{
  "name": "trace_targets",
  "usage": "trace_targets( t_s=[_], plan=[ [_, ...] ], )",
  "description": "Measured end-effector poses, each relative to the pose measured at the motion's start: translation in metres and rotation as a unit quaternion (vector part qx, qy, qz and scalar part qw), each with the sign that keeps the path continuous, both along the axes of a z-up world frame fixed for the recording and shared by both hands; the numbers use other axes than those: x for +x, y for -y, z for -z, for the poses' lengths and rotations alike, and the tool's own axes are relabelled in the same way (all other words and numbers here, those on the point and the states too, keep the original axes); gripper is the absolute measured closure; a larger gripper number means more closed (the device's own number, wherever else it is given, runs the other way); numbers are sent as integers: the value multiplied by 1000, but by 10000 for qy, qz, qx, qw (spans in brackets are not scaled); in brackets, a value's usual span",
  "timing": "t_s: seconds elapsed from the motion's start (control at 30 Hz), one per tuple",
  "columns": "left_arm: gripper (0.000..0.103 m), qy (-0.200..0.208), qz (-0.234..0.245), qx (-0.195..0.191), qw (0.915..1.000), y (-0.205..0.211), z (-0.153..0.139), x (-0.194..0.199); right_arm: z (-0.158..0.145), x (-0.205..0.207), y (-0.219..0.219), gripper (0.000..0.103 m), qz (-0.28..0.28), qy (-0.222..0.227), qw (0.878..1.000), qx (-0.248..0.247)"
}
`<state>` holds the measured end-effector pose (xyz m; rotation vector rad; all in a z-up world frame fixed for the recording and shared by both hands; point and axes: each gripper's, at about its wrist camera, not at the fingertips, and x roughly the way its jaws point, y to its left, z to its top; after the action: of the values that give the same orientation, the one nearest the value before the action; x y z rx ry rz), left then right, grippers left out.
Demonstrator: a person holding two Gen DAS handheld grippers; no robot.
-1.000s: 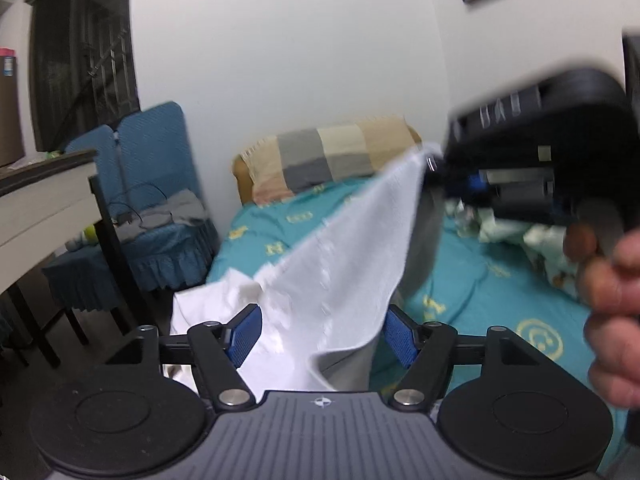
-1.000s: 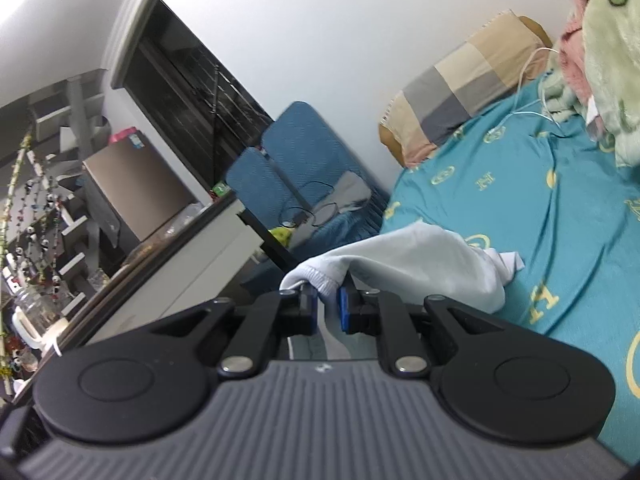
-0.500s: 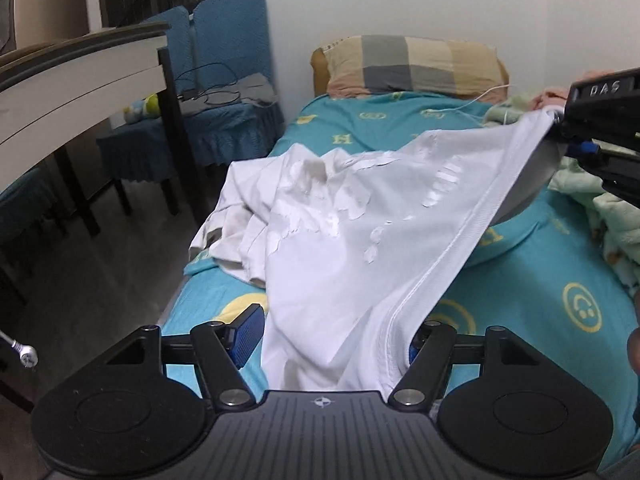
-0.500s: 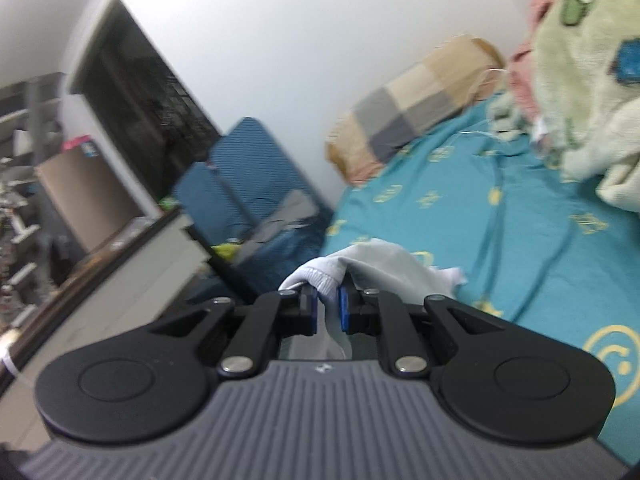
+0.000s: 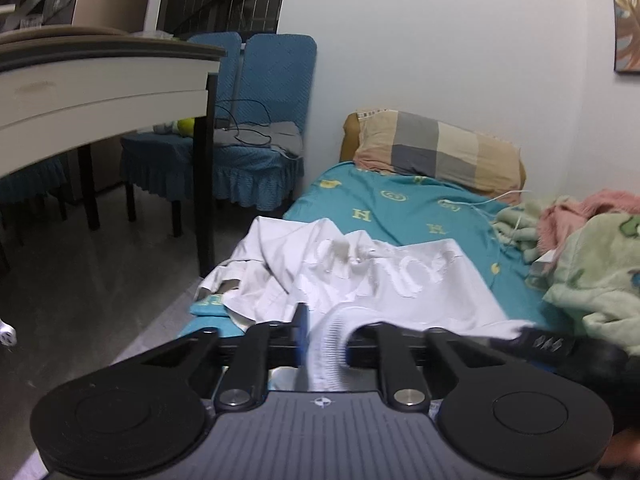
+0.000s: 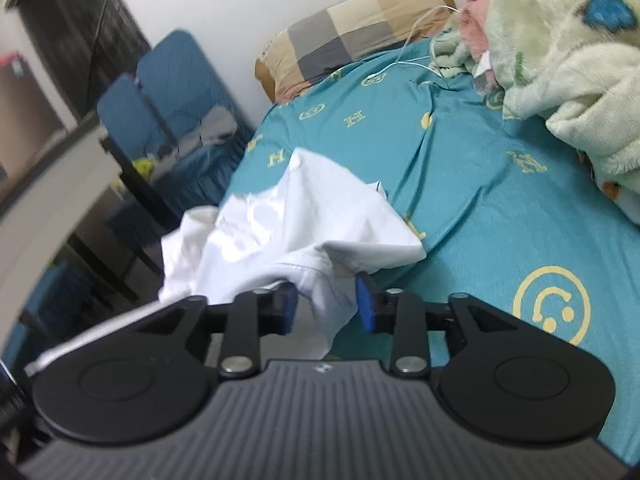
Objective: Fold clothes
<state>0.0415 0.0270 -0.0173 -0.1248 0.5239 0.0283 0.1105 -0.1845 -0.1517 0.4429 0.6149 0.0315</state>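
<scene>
The white shirt [image 5: 384,276] lies crumpled on the teal bed [image 6: 480,184]. The left tongs [image 5: 324,344] appear clamped on its ribbed hem, though blurred. The right tongs [image 6: 326,306] stand apart around a fold.

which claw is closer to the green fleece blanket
Right. The right claw is beside the green fleece blanket's near edge; the left claw sits further left, shut on the white shirt.

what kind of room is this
Most likely a bedroom in a home: a bed with a teal patterned sheet, a checked pillow against the wall, and blue-covered chairs beside a desk.
</scene>
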Motion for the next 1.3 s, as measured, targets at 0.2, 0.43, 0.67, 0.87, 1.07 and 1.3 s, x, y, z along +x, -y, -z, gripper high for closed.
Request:
trace_targets(
  t_s=[0.2,0.43,0.67,0.87,1.07,1.3],
  plan=[
    [93,227,30,-133,9996,-5,-6,-6,1,1,-31,55,-570,-28,9945,-875],
    [93,431,16,-288,9987,-11,-14,-10,6,-12,-65,55,-1291,-107,9791,-1570],
    [93,504,43,-315,9982,-11,-15,-11,13,-7,-79,37,-1196,-97,9779,-1714],
    [93,272,-80,-176,9994,-9,-6,-5,23,5,-48,37,85,-459,9886,-1433],
    [92,-127,15,2,9999,2,11,1,1,-16,-21,91,740,346,9927,-891],
    [81,-901,-72,-83,9959,7,41,9,-14,-23,-19,98,637,792,9929,-622]
  ],
)
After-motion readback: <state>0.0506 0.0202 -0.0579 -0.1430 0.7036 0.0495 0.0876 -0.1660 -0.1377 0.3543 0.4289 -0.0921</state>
